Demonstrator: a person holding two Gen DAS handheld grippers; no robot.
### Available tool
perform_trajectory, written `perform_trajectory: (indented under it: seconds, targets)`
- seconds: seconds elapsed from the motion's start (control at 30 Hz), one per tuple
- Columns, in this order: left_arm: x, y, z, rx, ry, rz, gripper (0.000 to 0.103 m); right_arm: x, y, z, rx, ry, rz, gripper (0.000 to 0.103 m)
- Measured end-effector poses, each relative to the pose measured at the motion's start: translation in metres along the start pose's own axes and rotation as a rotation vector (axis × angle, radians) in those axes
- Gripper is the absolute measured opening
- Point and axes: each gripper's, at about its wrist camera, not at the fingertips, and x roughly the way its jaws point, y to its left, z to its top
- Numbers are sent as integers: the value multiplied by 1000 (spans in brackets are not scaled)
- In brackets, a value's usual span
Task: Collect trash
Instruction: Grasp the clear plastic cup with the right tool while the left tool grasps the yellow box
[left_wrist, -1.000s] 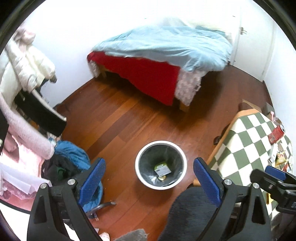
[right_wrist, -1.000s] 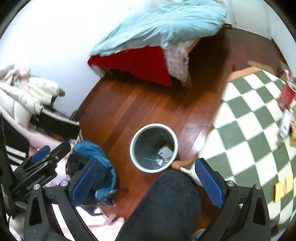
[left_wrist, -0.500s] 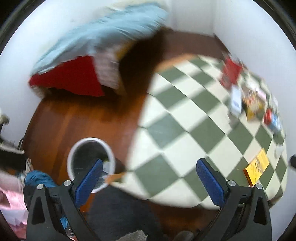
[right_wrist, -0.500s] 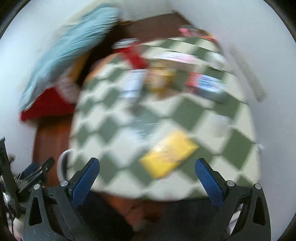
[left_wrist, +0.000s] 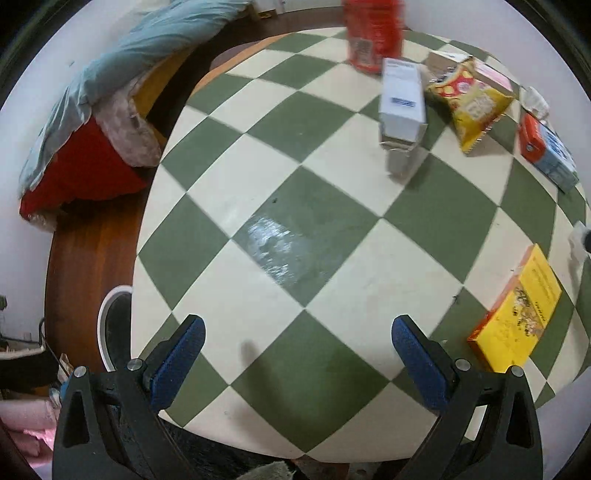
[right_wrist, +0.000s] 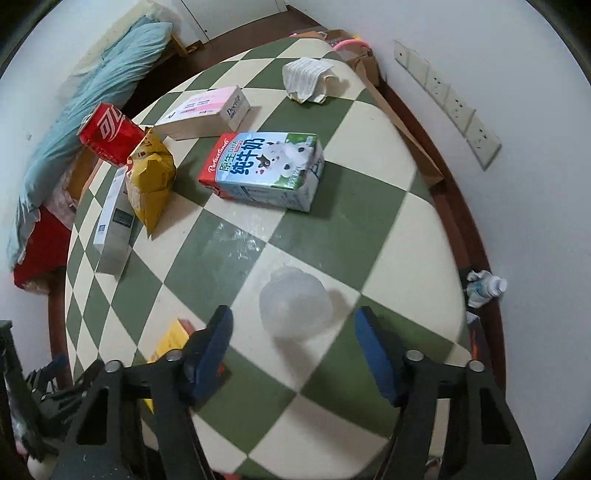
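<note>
Over the checkered table in the left wrist view, your left hand-held gripper is spread wide and holds nothing, with bare squares between its blue pads. Trash lies well ahead and to the right: a red can at the far edge, a white carton just in front of it, a yellow snack bag beside that, a red-and-blue milk carton at the right rim, and a yellow box near the right finger. The white-rimmed bin shows on the floor at the table's left edge, so you will likely carry each piece that way. Keep this side free and clear of the other arm's path.

Closer to the wall, in the right wrist view, your right hand-held gripper is also open wide and empty, and a translucent plastic container sits just ahead of the gap, slightly left of centre. It looks thin, pale and easily crushed, and its outline is soft in the frame. Judging by this, it is your next pick: advance until the pads straddle its widest part, lower them near the table top, then close gently so it neither pops out nor collapses. Beyond it lie the milk carton, a pink-and-white box, crumpled paper, the snack bag and the can.
</note>
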Motion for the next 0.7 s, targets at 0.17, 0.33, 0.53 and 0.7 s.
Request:
perform_trajectory:
  seconds: [0.17, 0.33, 0.53, 0.7]
  targets:
    - [-25, -31, 1, 100, -48, -86, 103, 2, 12, -6, -41, -37, -19, 44]
    - [-45, -87, 3, 281, -69, -197, 103, -16, -2, -29, -24, -37, -29, 43]
    - [-23, -134, -2, 464, 16, -210, 103, -21, -24, -66, 6, -24, -27, 43]
    - [-19, -158, -9, 524, 17, -244, 82, -23, -27, -73, 13, -42, -34, 44]
